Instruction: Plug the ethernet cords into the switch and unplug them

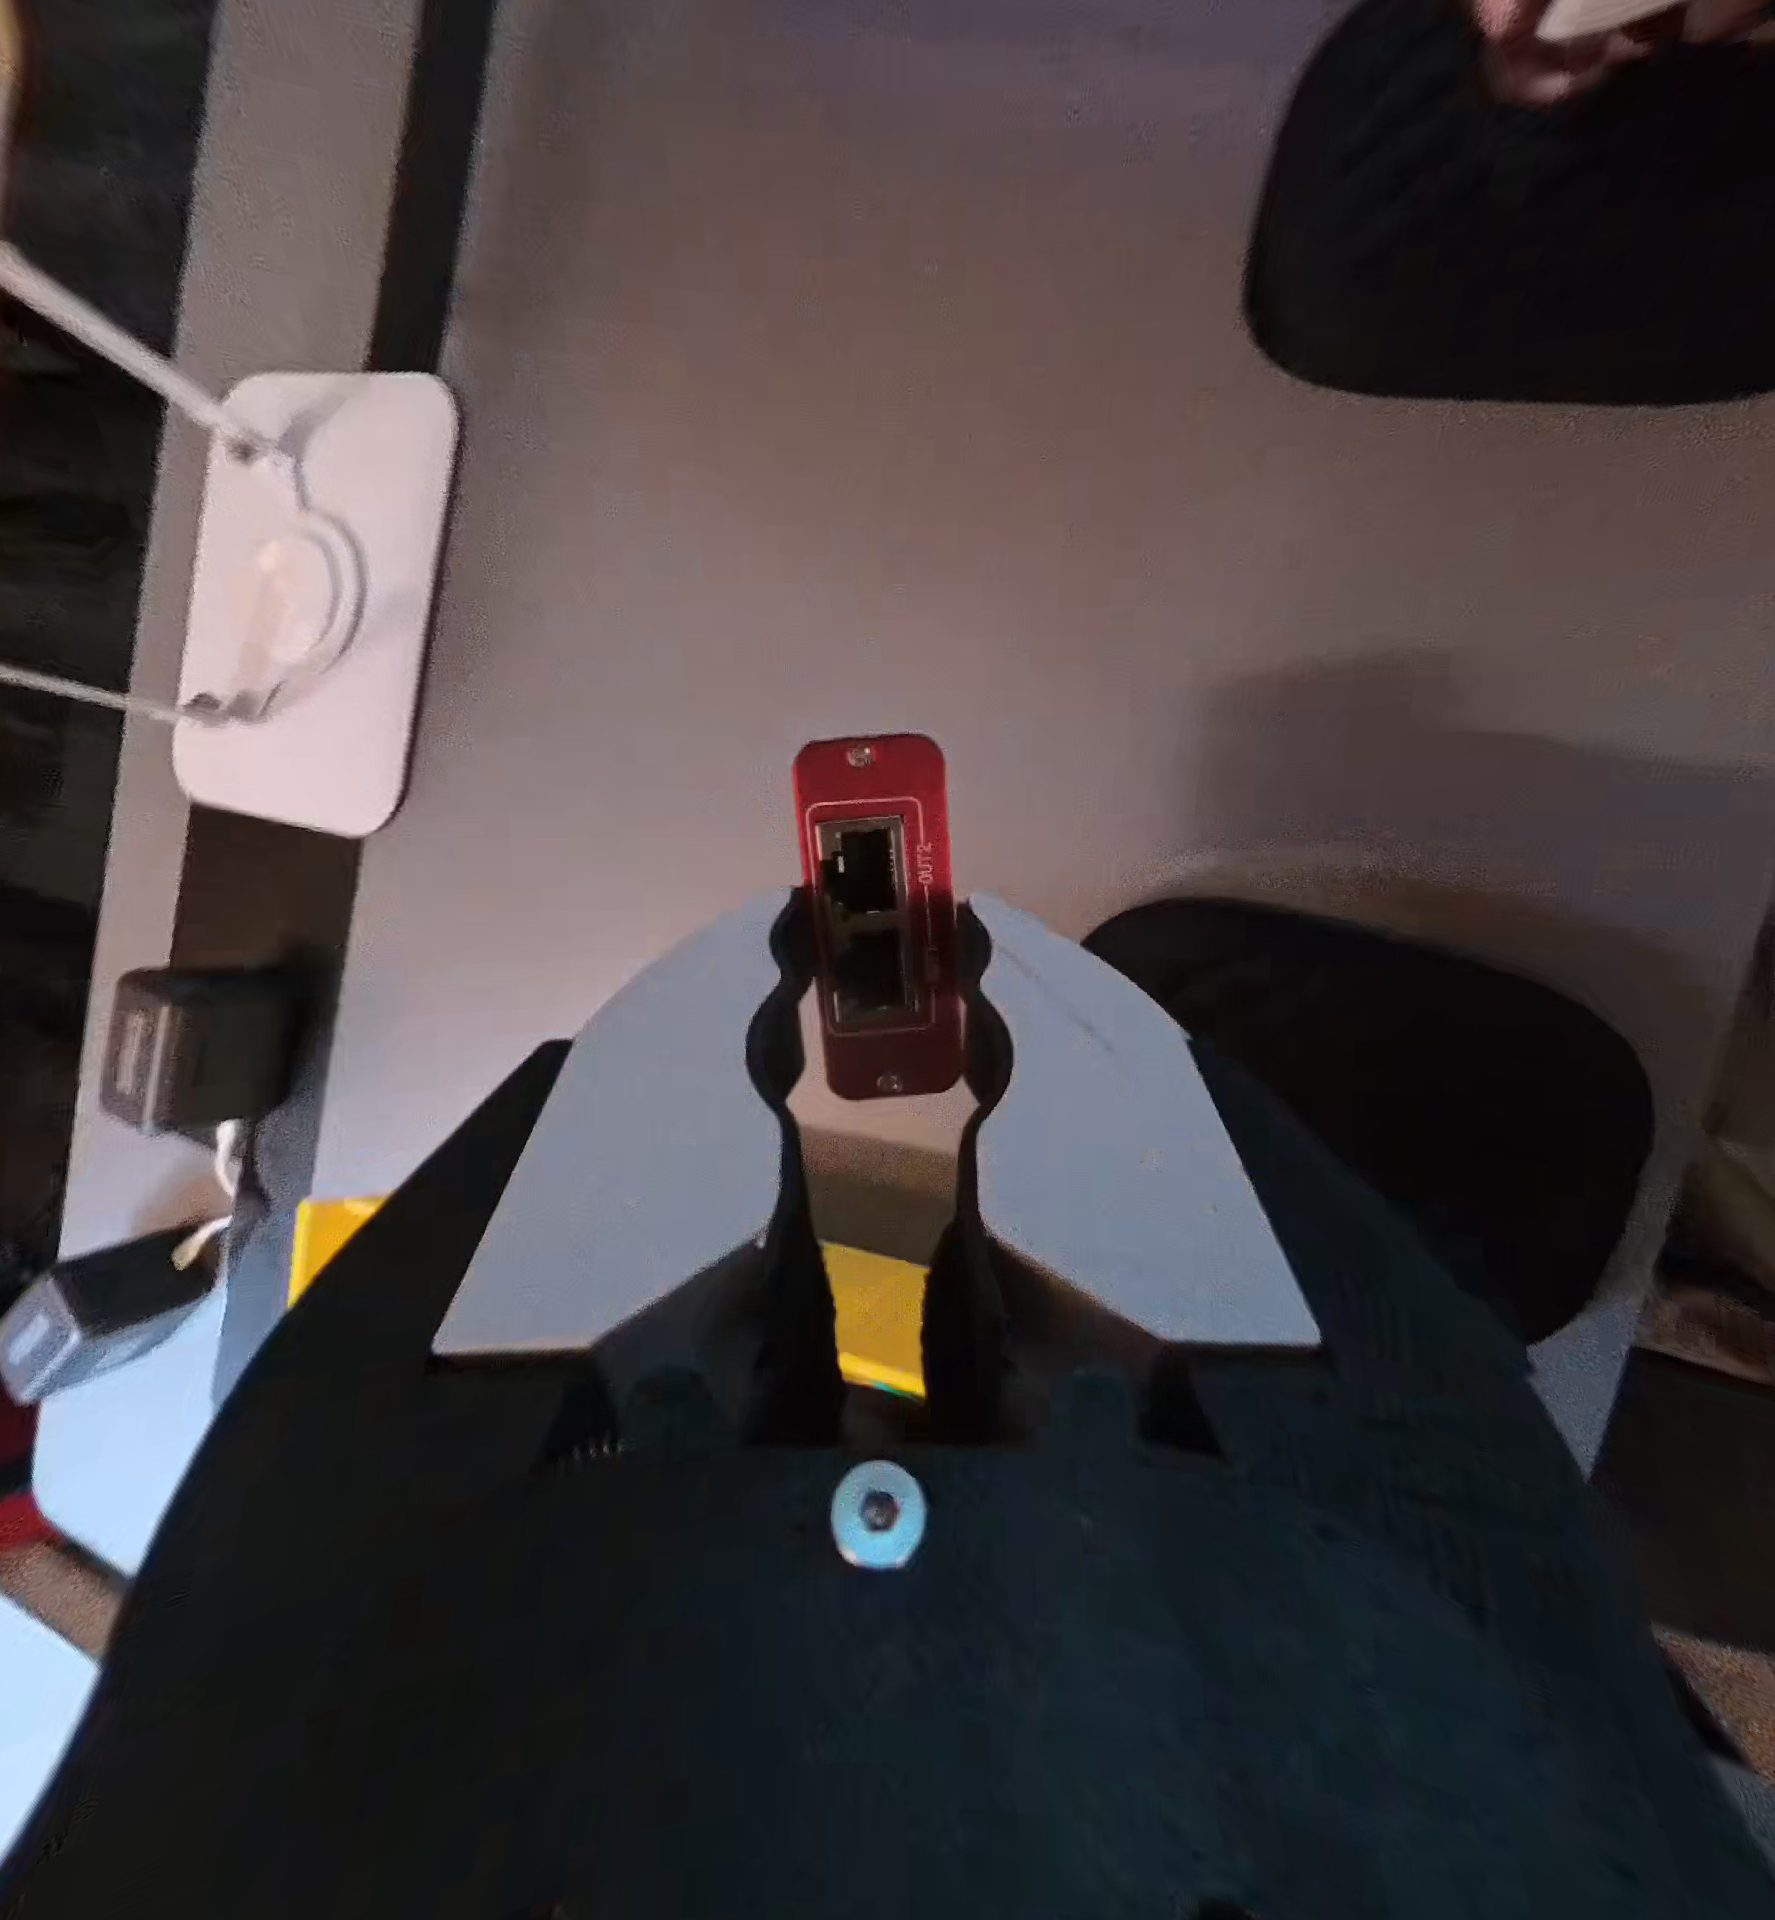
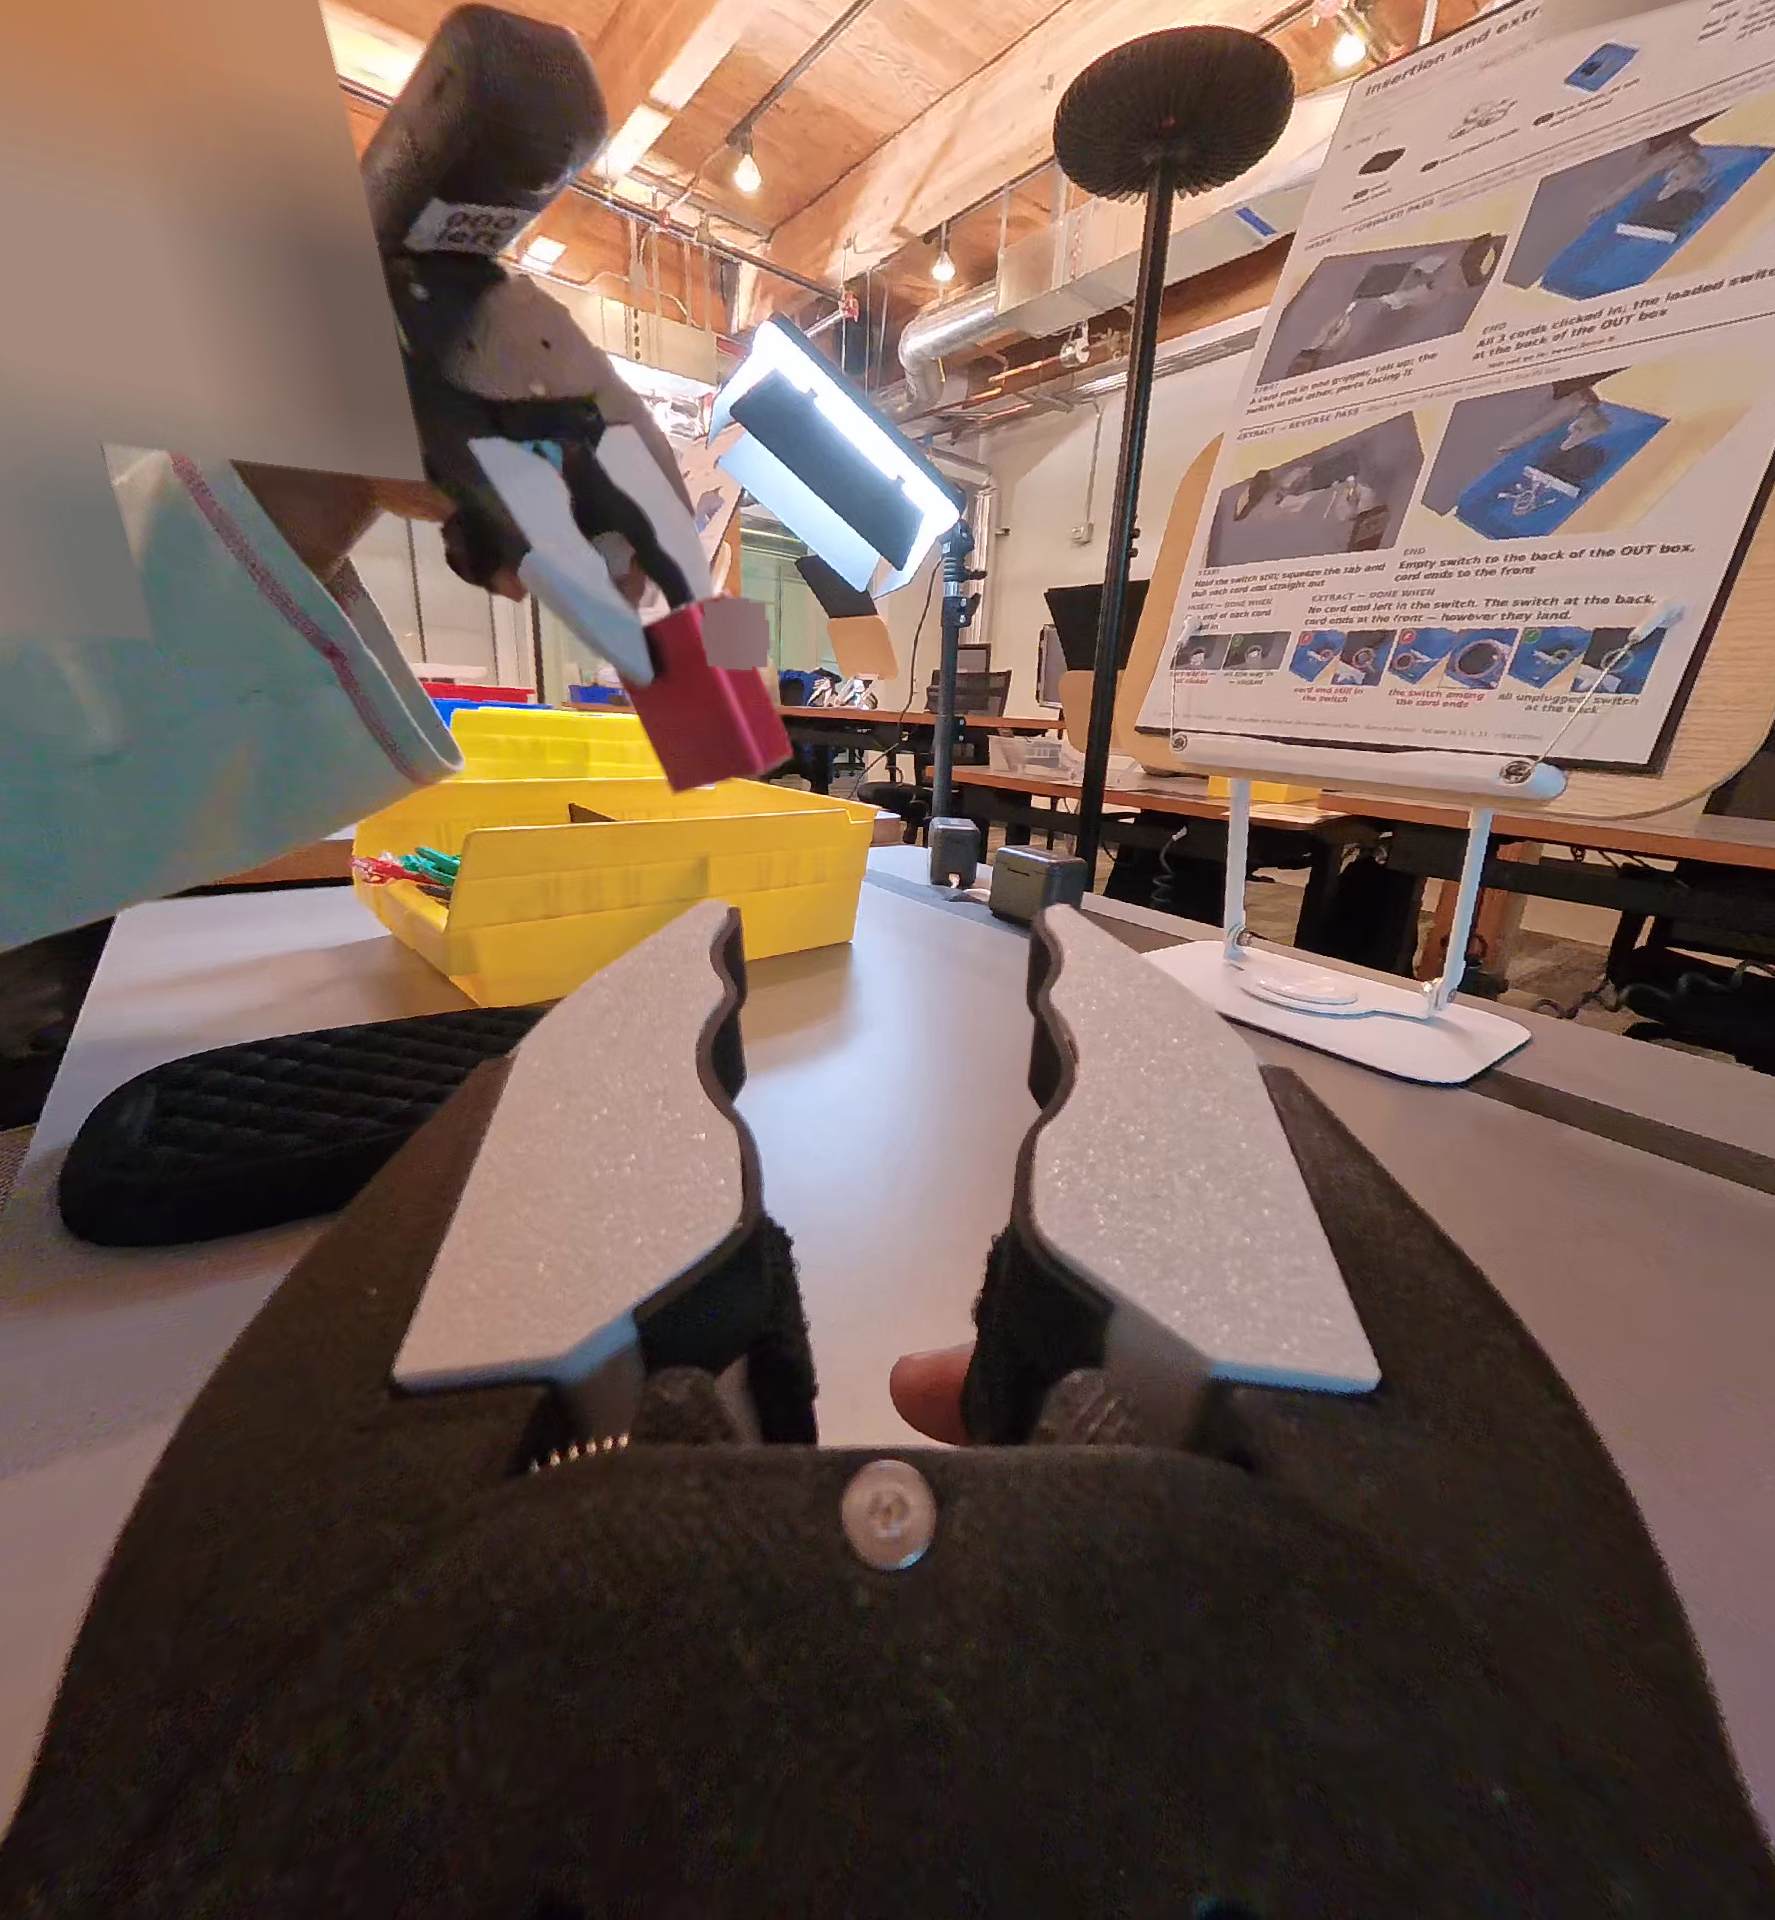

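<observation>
While the left gripper is held in the air above the grey table, its two fingers pinch a small red switch by the long side walls, port face toward the camera. Two stacked ports show on that face; both look empty. From the right wrist view, the same left gripper hangs tilted above the yellow bin, the red switch clamped at its tip and clear of the bin and table. The right gripper sits low over the table, fingers spread apart with nothing between them; a fingertip shows at their base. Inside the yellow bin, at its near left corner, lie red and green cord ends; the rest of its contents are hidden behind the front wall. A second yellow bin stands behind it, contents not visible. A black quilted pad lies left of the right gripper, and a white stand holding an instruction sheet stands at right.
</observation>
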